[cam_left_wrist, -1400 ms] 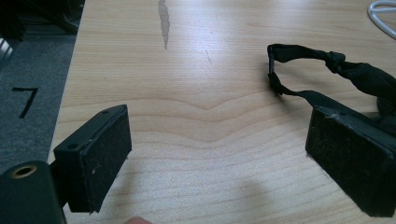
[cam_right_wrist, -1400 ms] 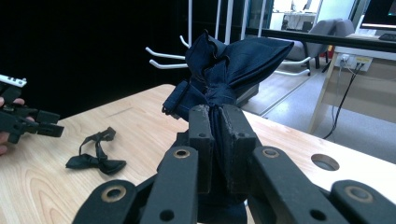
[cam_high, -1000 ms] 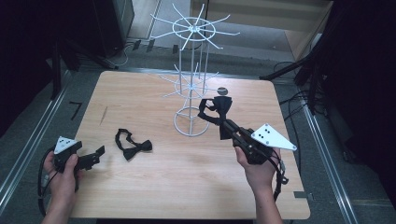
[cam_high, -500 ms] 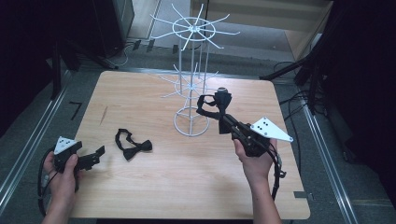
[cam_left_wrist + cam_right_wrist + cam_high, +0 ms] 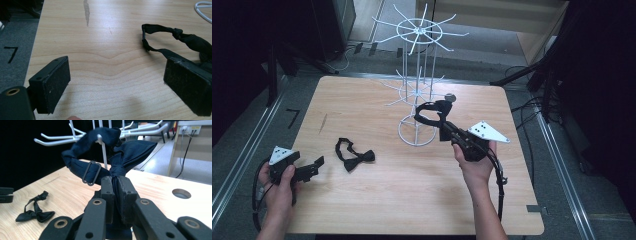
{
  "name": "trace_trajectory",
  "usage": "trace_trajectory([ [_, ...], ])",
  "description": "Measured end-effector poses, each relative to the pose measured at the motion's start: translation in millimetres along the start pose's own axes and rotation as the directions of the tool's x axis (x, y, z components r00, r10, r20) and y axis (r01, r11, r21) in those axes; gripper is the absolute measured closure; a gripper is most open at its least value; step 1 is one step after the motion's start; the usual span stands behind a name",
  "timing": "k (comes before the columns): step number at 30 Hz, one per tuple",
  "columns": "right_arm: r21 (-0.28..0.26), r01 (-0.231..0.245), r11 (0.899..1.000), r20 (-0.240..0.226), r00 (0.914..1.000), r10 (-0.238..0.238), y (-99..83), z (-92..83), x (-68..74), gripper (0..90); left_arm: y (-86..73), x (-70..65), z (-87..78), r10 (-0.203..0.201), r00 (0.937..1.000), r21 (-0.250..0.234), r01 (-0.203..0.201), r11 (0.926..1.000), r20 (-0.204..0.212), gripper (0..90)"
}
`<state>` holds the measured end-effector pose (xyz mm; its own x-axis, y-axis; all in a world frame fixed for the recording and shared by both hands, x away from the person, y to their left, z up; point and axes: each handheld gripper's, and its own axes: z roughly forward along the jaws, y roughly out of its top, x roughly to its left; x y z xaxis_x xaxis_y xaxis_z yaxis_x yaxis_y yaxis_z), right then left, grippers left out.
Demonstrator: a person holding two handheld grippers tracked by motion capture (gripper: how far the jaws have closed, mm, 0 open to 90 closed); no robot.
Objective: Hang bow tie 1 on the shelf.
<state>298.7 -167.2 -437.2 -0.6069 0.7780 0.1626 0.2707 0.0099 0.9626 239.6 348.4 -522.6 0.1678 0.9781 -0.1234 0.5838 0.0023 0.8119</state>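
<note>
We can read just one mark: a black figure "7" (image 5: 10, 54) on the dark grey floor (image 5: 17, 37), seen in the left gripper view off to the left of that gripper's left jaw, beyond the edge of the wooden table (image 5: 105, 65). In the high view the same spot carries a small black mark (image 5: 292, 117) on the floor ahead of the left gripper (image 5: 314, 165), too small for us to read as a figure there. We find no writing, brand or label on anything else.
</note>
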Motion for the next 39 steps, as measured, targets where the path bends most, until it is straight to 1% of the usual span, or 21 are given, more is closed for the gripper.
trace_trajectory([
  [10, 0.047, -0.011, 0.999, 0.018, 0.9998, 0.010, -13.0, 20.2, 0.0, 84.4, 0.0, 0.1, 0.0, 0.001, 1.0000, -0.001, -0.001, 1.0000, 0.001, 7.7],
  [17, 0.085, -0.007, 0.996, 0.034, 0.9994, 0.004, -20.8, 30.7, 0.0, 84.4, -0.2, 0.0, 0.0, 0.001, 1.0000, -0.003, -0.001, 1.0000, 0.000, 7.7],
  [18, 0.097, -0.005, 0.995, 0.039, 0.9992, 0.001, -22.9, 32.7, 0.0, 84.3, -0.2, 0.0, 0.0, 0.001, 1.0000, -0.003, -0.001, 1.0000, 0.000, 7.7],
  [21, 0.100, -0.003, 0.995, 0.049, 0.9988, -0.002, -26.9, 35.4, 0.1, 83.9, 0.0, 0.2, 0.0, 0.001, 1.0000, 0.000, -0.001, 1.0000, 0.002, 7.7],
  [25, 0.111, -0.025, 0.994, 0.053, 0.9984, 0.019, -35.5, 37.0, -1.9, 83.2, -0.1, 0.1, -0.1, 0.000, 1.0000, -0.002, 0.000, 1.0000, 0.004, 7.7],
  [29, 0.122, -0.009, 0.993, 0.049, 0.9988, 0.003, -37.5, 38.3, -0.6, 81.8, -0.3, 0.1, -0.3, 0.001, 1.0000, -0.005, -0.001, 1.0000, 0.005, 7.7],
  [31, 0.113, -0.004, 0.994, 0.041, 0.9992, -0.001, -37.2, 39.0, -0.2, 77.4, -0.2, 0.3, 0.0, -0.003, 1.0000, -0.006, 0.003, 1.0000, 0.005, 7.7],
  [34, 0.109, -0.034, 0.993, 0.044, 0.9986, 0.029, -38.0, 40.4, -0.1, 69.6, -0.1, 0.6, 0.2, -0.004, 1.0000, -0.002, 0.004, 1.0000, 0.007, 7.7],
  [36, 0.111, -0.046, 0.993, 0.045, 0.9981, 0.041, -39.1, 41.5, 1.6, 61.8, -0.1, 0.5, 0.2, -0.003, 1.0000, -0.002, 0.003, 1.0000, 0.007, 7.7],
  [38, 0.116, -0.043, 0.992, 0.051, 0.9980, 0.037, -40.3, 42.7, 5.0, 52.4, -0.1, 0.5, 0.2, -0.004, 1.0000, -0.002, 0.004, 1.0000, 0.006, 7.7],
  [39, 0.116, -0.042, 0.992, 0.052, 0.9980, 0.036, -40.8, 43.3, 6.1, 49.6, -0.1, 0.5, 0.3, -0.006, 1.0000, -0.003, 0.006, 1.0000, 0.007, 7.7],
])
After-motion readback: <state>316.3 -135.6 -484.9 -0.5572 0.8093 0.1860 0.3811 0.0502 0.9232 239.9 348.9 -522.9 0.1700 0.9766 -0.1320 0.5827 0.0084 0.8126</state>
